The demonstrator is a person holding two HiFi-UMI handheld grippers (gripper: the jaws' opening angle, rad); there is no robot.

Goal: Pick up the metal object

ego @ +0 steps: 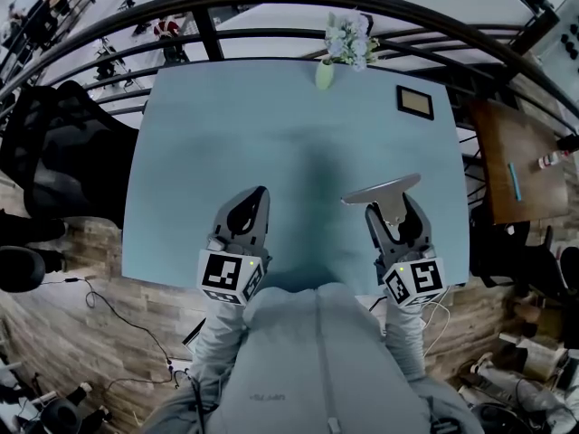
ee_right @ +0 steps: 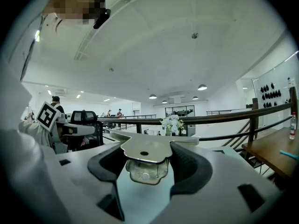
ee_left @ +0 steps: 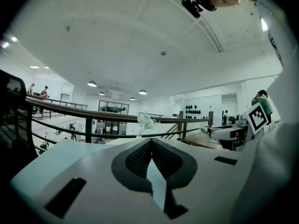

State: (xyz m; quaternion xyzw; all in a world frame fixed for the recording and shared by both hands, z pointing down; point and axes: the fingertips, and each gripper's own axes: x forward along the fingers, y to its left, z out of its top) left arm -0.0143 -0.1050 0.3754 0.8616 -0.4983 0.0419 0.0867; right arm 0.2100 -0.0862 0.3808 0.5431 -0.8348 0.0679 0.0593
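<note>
The metal object [ego: 381, 190], a flat shiny plate with a small rounded part under it, is held up over the light blue table [ego: 271, 134] near its front right. My right gripper [ego: 391, 202] is shut on it. In the right gripper view the metal object [ee_right: 144, 148] sits wedged between the dark pads [ee_right: 192, 164], its plate lying across their tips. My left gripper [ego: 258, 197] hovers over the table's front left with its jaws shut and nothing in them. The left gripper view shows its pads [ee_left: 135, 157] meeting at the tip.
A small green vase with white flowers [ego: 326, 70] stands at the table's far edge, and a dark framed square [ego: 415, 102] lies at the far right. A black chair [ego: 63, 152] is on the left, a wooden table [ego: 511, 156] on the right, a curved railing [ego: 271, 3] behind.
</note>
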